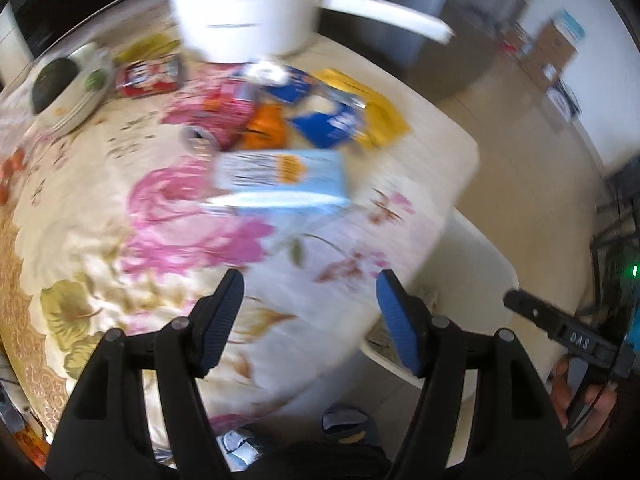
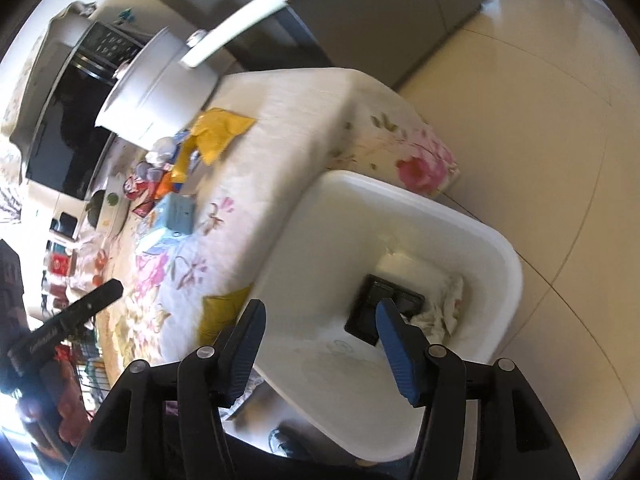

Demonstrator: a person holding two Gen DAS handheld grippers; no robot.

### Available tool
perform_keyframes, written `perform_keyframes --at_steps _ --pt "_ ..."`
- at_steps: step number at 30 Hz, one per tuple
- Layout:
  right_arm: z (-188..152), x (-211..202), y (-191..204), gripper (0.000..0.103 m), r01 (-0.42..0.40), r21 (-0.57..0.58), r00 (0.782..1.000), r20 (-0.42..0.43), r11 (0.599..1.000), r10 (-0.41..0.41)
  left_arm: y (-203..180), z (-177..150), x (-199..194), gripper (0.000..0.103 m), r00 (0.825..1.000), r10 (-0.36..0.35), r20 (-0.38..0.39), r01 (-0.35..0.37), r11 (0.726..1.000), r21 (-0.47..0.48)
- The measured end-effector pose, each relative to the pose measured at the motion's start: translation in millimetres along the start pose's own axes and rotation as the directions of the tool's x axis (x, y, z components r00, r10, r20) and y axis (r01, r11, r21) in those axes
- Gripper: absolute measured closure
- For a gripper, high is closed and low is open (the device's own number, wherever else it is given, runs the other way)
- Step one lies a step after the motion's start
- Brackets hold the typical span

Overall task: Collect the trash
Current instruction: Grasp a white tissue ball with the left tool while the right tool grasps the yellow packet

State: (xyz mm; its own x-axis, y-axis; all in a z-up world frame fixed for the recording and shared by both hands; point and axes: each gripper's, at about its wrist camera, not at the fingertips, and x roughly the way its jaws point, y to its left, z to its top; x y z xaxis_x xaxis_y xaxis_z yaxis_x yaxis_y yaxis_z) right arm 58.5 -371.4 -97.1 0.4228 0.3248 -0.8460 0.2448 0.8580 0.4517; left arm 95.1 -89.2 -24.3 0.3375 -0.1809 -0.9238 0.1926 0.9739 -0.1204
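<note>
One light-blue carton (image 1: 280, 180) is seen lying flat on the tabletop (image 1: 100, 216) beside the white bin (image 2: 400, 216), long axis probably crosswise. Both grippers, left (image 1: 310, 320) and right (image 2: 320, 340), are spread, empty.

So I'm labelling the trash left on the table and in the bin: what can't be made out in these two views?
- Light blue carton, left wrist view: print unreadable from motion blur.
- Wrapper pile, left wrist view: blurred and overlapping, so a count is unsure; too small in the right wrist view.
- Dark flat item in the white bin, right wrist view: partly covered by the right tool's finger and crumpled tissue.
- Pot, left wrist view: top cut off by the edge.
</note>
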Motion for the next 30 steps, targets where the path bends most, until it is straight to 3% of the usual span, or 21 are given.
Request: perform_keyframes --at_steps 8,15,23,26,30 --pt "13 20 29 0.044 -0.071 -0.018 0.997 -0.029 0.997 0.071 80 19 2 0.034 0.999 0.031 0.029 -0.025 0.979 -0.202" --pt "34 36 44 0.044 -0.096 -0.005 0.995 -0.032 0.995 0.095 110 35 15 0.034 1.0 0.021 0.023 -0.014 0.965 -0.26" --pt "66 54 54 0.044 -0.142 0.03 0.989 -0.027 0.989 0.142 103 67 26 0.034 0.999 0.018 0.04 -0.009 0.976 -0.216" --pt "85 66 55 0.044 -0.188 0.084 0.981 -0.032 0.979 0.191 87 87 28 0.034 0.998 0.021 0.064 -0.011 0.988 -0.155" --pt "113 76 53 0.044 -0.194 0.148 0.981 -0.002 0.97 0.196 64 117 39 0.029 0.997 0.026 0.078 -0.021 0.997 -0.068"
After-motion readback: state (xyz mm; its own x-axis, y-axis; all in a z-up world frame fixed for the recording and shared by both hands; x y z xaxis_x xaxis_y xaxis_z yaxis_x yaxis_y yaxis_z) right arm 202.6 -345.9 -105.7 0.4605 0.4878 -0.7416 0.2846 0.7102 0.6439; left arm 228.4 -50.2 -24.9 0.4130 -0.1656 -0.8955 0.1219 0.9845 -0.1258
